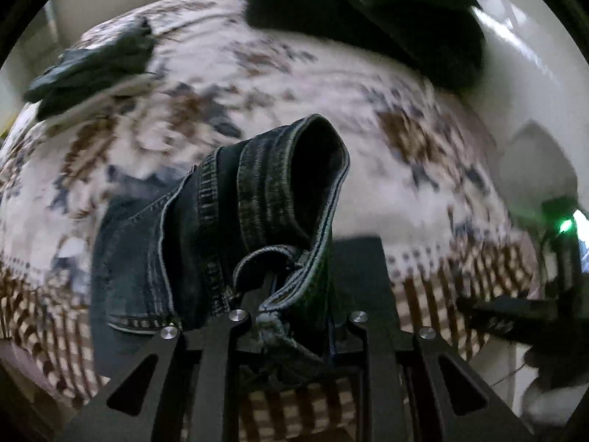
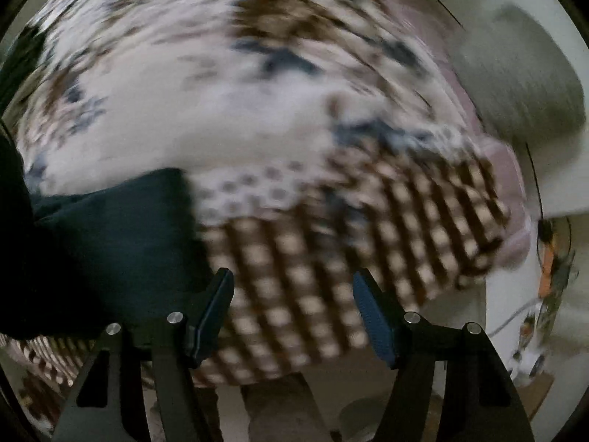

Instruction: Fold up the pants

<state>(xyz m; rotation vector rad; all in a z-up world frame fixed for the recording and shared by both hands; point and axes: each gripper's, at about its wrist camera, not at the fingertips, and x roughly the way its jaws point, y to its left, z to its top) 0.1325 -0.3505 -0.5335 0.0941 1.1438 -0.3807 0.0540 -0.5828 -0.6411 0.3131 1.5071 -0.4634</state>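
Note:
My left gripper (image 1: 291, 316) is shut on the dark blue jeans (image 1: 265, 199), pinching the waistband with its belt loop, and holds them lifted above the patterned bedspread (image 1: 257, 81). The denim hangs down to the left of the fingers. My right gripper (image 2: 294, 294) is open and empty, its blue-padded fingers (image 2: 375, 313) spread over the checkered border of the bedspread (image 2: 331, 239). A dark mass of the jeans (image 2: 103, 243) lies at the left of the right wrist view, beside the left finger. Both views are motion-blurred.
A dark folded garment (image 1: 95, 66) lies on the bed at far left. A large dark pile of clothing (image 1: 368, 18) sits at the far edge. The other gripper (image 1: 533, 313) shows at right. The bed's edge and floor (image 2: 545, 294) are at right.

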